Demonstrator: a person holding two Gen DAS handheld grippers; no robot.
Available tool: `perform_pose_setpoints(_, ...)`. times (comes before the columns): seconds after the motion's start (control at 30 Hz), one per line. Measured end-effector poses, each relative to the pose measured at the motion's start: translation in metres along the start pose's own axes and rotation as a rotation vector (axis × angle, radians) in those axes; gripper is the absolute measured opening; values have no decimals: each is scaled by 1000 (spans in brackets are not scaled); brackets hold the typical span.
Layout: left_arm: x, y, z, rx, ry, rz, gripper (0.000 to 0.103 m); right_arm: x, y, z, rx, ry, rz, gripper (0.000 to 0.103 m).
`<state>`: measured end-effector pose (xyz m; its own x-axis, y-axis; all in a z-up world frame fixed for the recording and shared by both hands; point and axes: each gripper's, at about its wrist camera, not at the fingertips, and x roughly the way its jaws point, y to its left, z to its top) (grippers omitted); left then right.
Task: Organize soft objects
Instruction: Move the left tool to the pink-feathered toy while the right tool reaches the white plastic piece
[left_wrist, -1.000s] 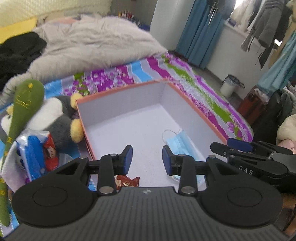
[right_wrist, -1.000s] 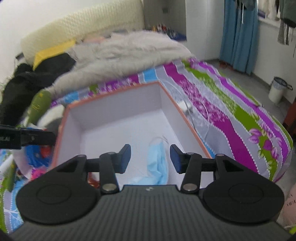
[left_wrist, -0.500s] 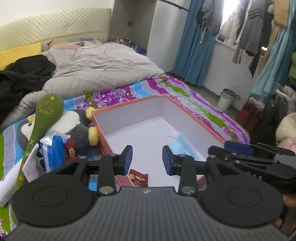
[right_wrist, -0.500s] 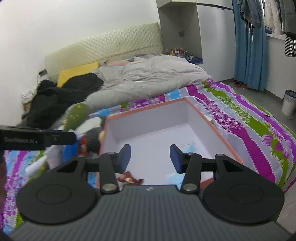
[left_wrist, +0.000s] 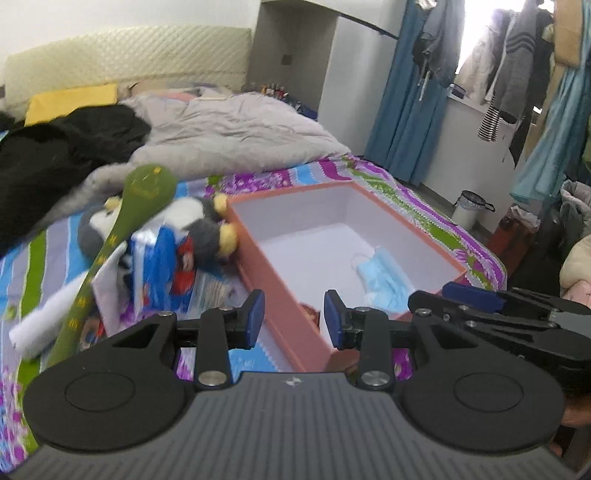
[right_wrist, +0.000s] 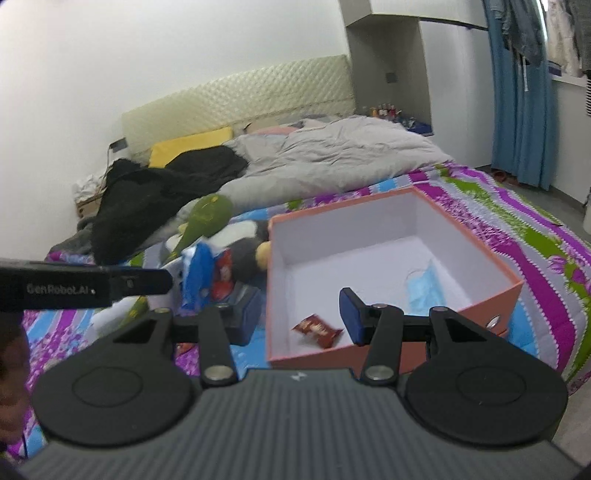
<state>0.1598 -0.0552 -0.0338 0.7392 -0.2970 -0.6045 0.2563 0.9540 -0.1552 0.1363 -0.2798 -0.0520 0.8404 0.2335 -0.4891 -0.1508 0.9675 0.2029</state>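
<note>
We are holding the left gripper (left_wrist: 293, 319) with its jaws parted and nothing between them, hovering above the near left corner of the orange box (left_wrist: 271, 284); the right gripper (right_wrist: 299, 317) is likewise standing released, its jaws gripping nothing, poised over the box's near edge. Inside the box, which is lying open on the bed (right_wrist: 517, 229), a blue face mask (left_wrist: 384, 280) is resting on the white floor toward the right wall, and a small red snack packet (right_wrist: 317, 328) is lying near the front left corner (from the left wrist view only a sliver of it is showing behind the near wall). Just left of the box, a pile of soft things is sitting on the striped, flowered bedspread: a grey and white plush penguin (left_wrist: 201, 229) with yellow feet is touching the box's left wall, a blue tissue pack (left_wrist: 162, 266) is leaning in front of it, and a long green plush spoon (left_wrist: 122, 229) is lying slantwise across the pile, its bowl pointing toward the headboard. Farther back, a grey duvet (right_wrist: 332, 158) is bunching across the bed beside a black garment (right_wrist: 155, 195) and a yellow pillow (right_wrist: 188, 146). In the left wrist view the right gripper is reaching in from the right edge, and beyond the bed a small waste bin (left_wrist: 471, 208) is standing on the floor near blue curtains (left_wrist: 402, 103).
</note>
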Motion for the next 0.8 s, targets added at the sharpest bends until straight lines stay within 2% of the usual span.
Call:
perform_pose_setpoints(0.4,-47,44,-48,-96,-4,91,41,-10,49,-24,-51,52,54,50)
perform_pose_setpoints(0.8,-83,77,-113,-228,13,150,41,-14,84,-54,-74,116,106,50)
